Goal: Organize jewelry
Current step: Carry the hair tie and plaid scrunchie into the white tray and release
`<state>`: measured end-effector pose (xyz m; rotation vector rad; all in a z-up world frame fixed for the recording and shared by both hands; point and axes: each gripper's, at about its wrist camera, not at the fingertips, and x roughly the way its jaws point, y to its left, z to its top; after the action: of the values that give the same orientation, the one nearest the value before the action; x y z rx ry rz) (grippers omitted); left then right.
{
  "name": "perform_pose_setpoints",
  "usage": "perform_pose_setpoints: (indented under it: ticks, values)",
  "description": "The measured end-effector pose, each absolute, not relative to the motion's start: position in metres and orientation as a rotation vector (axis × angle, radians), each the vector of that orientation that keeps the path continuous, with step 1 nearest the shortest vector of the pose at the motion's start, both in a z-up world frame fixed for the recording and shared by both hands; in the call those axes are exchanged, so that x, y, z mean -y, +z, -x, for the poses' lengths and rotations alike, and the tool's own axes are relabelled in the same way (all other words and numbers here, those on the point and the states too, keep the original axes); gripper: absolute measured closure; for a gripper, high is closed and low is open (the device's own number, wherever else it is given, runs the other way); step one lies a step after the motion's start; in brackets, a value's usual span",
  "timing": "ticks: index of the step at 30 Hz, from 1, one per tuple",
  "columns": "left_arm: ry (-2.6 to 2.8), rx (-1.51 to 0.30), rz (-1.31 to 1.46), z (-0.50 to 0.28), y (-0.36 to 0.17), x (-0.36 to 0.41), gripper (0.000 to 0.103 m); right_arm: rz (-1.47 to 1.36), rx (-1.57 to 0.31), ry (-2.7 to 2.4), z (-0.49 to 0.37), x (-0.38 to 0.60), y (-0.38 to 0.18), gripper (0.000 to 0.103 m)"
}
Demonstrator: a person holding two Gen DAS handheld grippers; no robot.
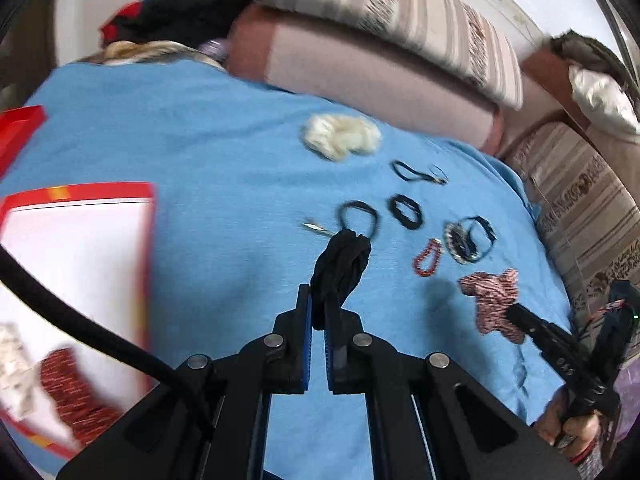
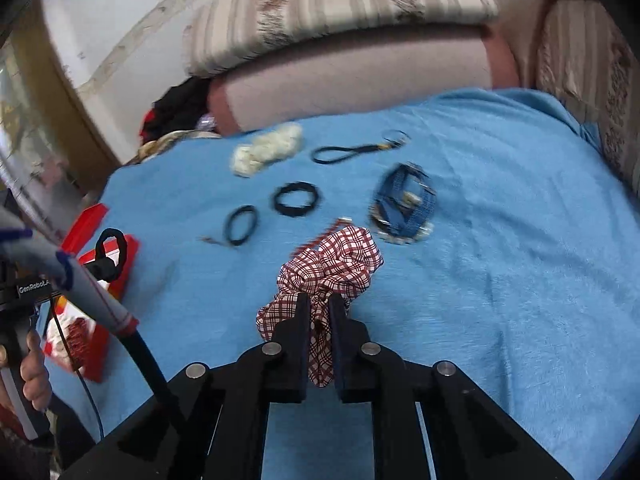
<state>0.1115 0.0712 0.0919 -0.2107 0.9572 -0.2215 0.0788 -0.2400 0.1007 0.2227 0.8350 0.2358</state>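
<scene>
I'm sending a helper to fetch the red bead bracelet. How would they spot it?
On the blue blanket, look between the black hair ties and the checked scrunchie. The bracelet is a small loop of red beads beside the blue strap tangle, the only beaded red piece there.

The blanket is light blue, and the box has a red rim with a white inside. One scrunchie has a red and white check pattern, another scrunchie is plain black, and a third scrunchie is cream. The bead bracelet is red, and the cushions have beige and brown stripes.
</scene>
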Motion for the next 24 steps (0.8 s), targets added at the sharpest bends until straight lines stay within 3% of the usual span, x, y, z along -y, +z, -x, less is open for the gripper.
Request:
perform_pose_setpoints:
  ticks: [14,24]
  values:
    - [0.102,-0.931,0.258,-0.082,0.081,-0.241,0.098,-0.09,-0.854,0.585,-0.09,0.042,0.131,0.093]
    - [0.185,-0.974,0.322,-0.113,0.047,-0.311,0.098,0.024,-0.953,0.704,-0.122,-0.09,0.084,0.093]
